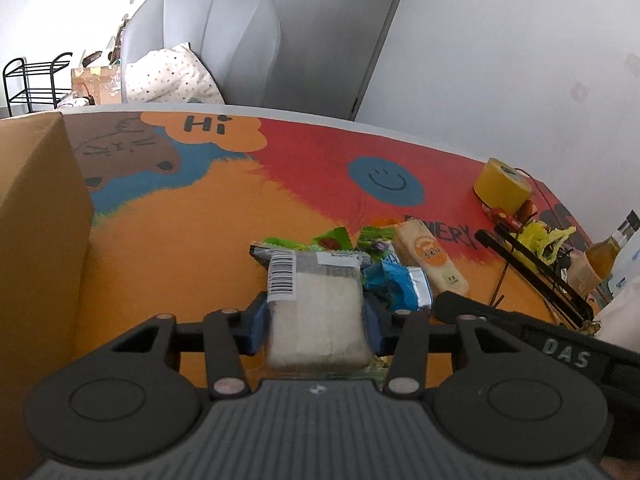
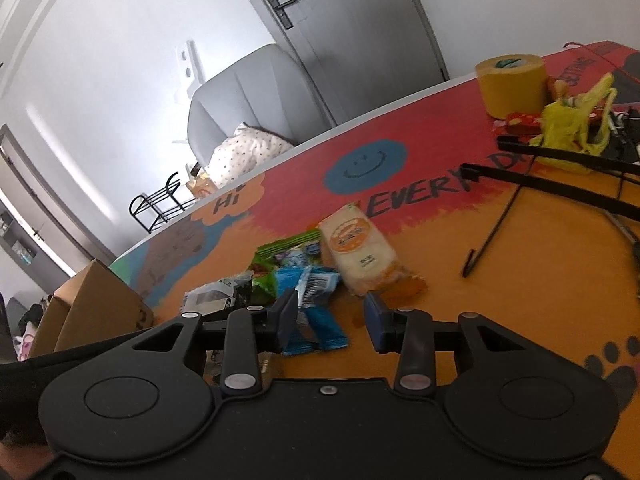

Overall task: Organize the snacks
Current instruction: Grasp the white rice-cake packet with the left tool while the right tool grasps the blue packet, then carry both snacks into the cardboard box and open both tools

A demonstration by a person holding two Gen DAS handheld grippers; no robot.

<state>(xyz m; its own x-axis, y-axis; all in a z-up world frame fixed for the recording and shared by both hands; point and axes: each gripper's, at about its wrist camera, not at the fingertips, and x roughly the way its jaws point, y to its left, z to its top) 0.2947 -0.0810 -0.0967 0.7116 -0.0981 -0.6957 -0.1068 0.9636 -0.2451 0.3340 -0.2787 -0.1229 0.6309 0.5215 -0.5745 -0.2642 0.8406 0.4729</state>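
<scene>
My left gripper (image 1: 316,320) is shut on a clear-wrapped white snack pack (image 1: 316,312) with a barcode label, held just above the table. Beyond it lies a pile of snacks: a blue packet (image 1: 396,284), green packets (image 1: 332,240) and an orange-labelled cake pack (image 1: 432,260). My right gripper (image 2: 332,320) is open and empty, low over the blue packet (image 2: 316,312), with the orange-labelled cake pack (image 2: 360,252) just beyond its right finger. A cardboard box (image 1: 36,240) stands at the left; it also shows in the right wrist view (image 2: 96,312).
The table has a colourful mat (image 1: 200,240). A yellow tape roll (image 1: 502,184), a yellow bag (image 2: 572,132), a black wire rack (image 2: 560,184) and a bottle (image 1: 608,248) sit at the right. A grey chair (image 1: 208,40) stands behind the table.
</scene>
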